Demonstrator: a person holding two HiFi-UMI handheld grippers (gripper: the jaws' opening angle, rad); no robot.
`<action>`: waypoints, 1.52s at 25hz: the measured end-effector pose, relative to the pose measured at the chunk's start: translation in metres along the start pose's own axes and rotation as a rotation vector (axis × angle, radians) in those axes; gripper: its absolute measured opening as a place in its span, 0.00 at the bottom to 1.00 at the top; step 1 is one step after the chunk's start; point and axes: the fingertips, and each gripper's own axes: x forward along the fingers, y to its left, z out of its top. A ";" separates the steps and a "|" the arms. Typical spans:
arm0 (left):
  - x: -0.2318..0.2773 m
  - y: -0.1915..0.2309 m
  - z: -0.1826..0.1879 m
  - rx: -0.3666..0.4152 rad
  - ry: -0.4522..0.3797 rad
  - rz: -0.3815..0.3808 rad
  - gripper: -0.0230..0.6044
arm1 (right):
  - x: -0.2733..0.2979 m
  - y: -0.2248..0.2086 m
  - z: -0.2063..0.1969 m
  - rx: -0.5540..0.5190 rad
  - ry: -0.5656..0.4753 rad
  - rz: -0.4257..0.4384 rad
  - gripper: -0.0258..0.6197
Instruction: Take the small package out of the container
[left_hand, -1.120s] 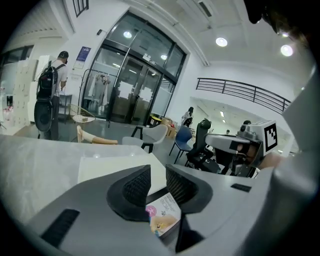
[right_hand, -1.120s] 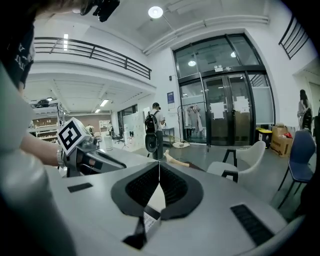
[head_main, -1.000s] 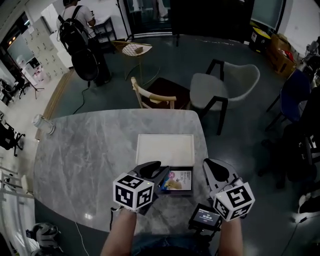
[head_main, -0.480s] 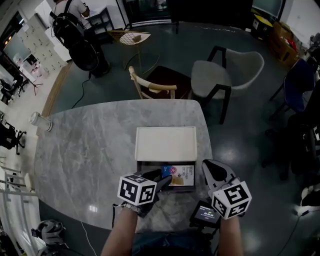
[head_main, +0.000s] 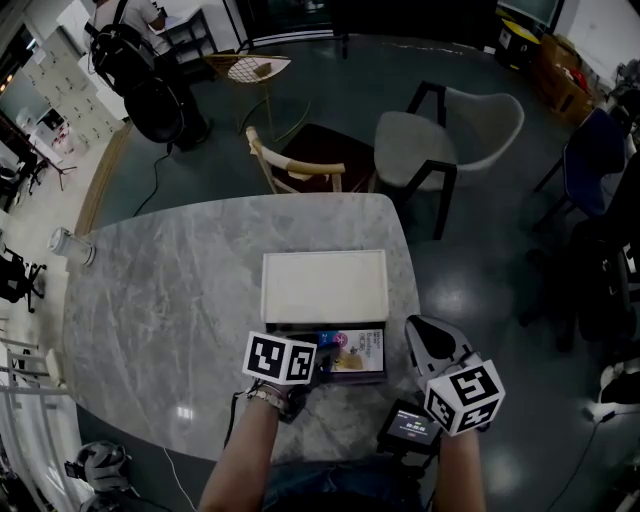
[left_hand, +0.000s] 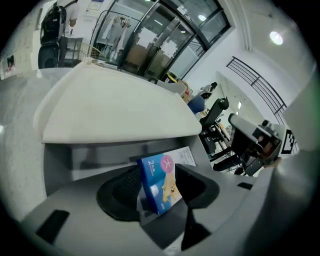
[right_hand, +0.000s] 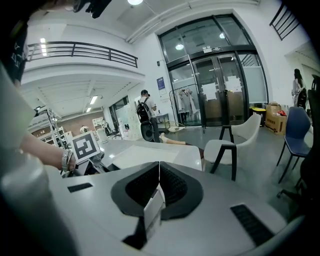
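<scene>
1. Your small package (left_hand: 160, 182) is blue with pink-and-white print. It lies in the dark container (left_hand: 100, 152), at 6 o'clock from the white lid (head_main: 324, 285).
2. Your left gripper (left_hand: 159, 191) has dropped over it, jaws just opened and straddling it. Your right gripper (right_hand: 159, 185) is closed.

We see our right gripper (right_hand: 159, 172) with its jaws pressed together and nothing between them. Beyond it a white lid (right_hand: 142, 152) lies on the table (right_hand: 192, 152). A chair (right_hand: 235, 142) stands to the right, and a person (right_hand: 145, 115) stands farther back.
</scene>
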 end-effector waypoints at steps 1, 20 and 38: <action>0.003 0.002 0.000 -0.004 0.012 0.002 0.39 | 0.000 0.000 -0.001 0.002 0.001 -0.002 0.08; -0.016 -0.010 0.007 0.062 -0.014 -0.098 0.35 | -0.004 0.011 0.004 0.002 -0.027 -0.008 0.08; -0.054 -0.074 0.027 0.419 -0.516 -0.129 0.32 | -0.021 0.025 0.022 -0.046 -0.090 0.001 0.08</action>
